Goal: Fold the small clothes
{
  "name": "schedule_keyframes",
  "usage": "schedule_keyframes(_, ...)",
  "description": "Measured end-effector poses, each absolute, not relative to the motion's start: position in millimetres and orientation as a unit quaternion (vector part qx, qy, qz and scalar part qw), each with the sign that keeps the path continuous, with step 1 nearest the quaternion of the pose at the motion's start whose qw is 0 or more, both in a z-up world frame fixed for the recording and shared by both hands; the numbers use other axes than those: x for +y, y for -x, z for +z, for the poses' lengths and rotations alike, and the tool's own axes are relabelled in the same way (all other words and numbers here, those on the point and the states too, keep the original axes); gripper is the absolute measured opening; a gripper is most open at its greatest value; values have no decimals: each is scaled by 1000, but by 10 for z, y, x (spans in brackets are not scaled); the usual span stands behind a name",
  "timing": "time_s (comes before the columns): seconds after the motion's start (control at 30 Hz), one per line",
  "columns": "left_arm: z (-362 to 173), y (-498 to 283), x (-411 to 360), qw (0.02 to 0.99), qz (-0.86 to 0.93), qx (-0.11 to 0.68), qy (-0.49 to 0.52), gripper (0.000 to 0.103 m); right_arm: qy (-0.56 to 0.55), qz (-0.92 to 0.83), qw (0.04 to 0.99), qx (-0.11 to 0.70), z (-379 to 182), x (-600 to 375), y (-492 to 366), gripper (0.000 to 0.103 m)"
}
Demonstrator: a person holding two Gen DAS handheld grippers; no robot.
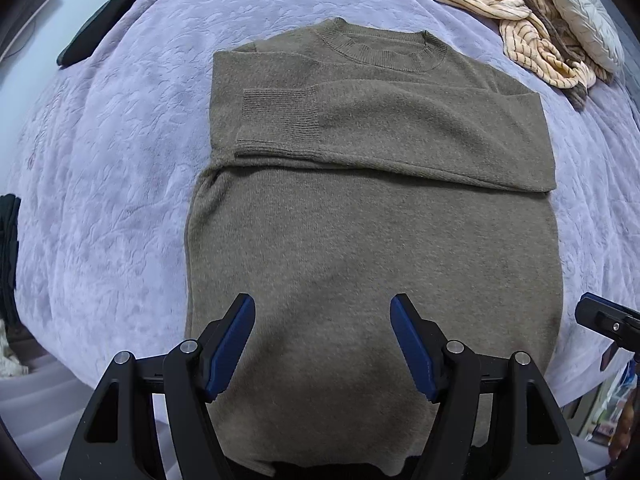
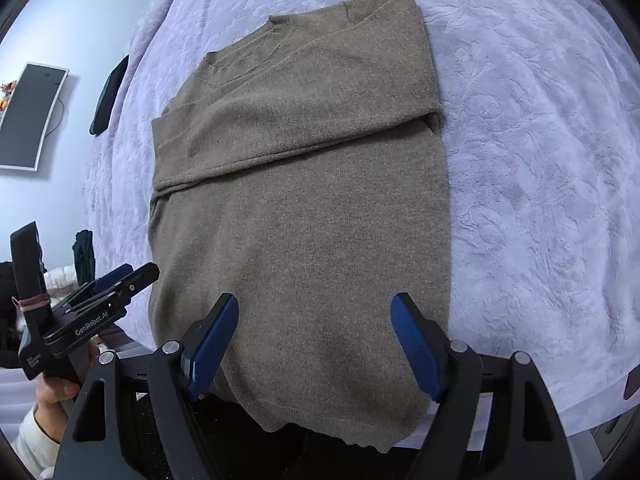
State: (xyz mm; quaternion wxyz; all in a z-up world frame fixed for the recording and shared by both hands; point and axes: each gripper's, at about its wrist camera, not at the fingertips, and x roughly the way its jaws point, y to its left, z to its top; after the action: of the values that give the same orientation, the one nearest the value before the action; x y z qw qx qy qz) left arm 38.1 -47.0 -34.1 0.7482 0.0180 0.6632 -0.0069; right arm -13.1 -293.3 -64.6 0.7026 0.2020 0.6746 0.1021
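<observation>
Both pairs of blue-padded fingers, left gripper (image 1: pixel 322 344) and right gripper (image 2: pixel 314 346), stand spread and empty above the brown sweater (image 1: pixel 372 248) (sleeves folded across), flat on the lavender blanket (image 1: pixel 120 168); striped clothes (image 1: pixel 500 12) lie beyond.

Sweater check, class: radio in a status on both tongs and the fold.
Left tongs open, empty. Right tongs open, empty, above hem. Brown sweater flat on lilac blanket, sleeves folded across chest. Striped garment heaped beyond collar, clear.
</observation>
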Motion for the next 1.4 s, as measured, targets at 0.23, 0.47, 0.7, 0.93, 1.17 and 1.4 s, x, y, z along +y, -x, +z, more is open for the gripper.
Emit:
schedule_keyframes(0.23, -257, -160, -581, 748, 17, 663, -10, 71, -198, 122, 700, 675, -659, -3022, 133, 81)
schedule_keyframes(0.47, -169, -25, -623, 750, 28, 660, 1, 71, -189, 137, 701, 674, -653, -3028, 130, 81)
schedule_keyframes(0.7, -57, -46, -573, 761, 26, 649, 2, 71, -186, 137, 715, 660, -516, -2958, 125, 81)
schedule_keyframes(0.93, -68, 45, -487, 763, 6, 646, -2, 71, -160, 110, 731, 654, -423, -2831, 246, 81)
schedule_keyframes(1.17, -268, 216, -319, 753, -23, 657, -3, 71, -166, 73, 730, 659, -466, -2691, 540, 81)
schedule_keyframes(1.4, -441, 422, -83, 745, -40, 666, 1, 71, -181, 45, 720, 668, -592, -2553, 909, 81)
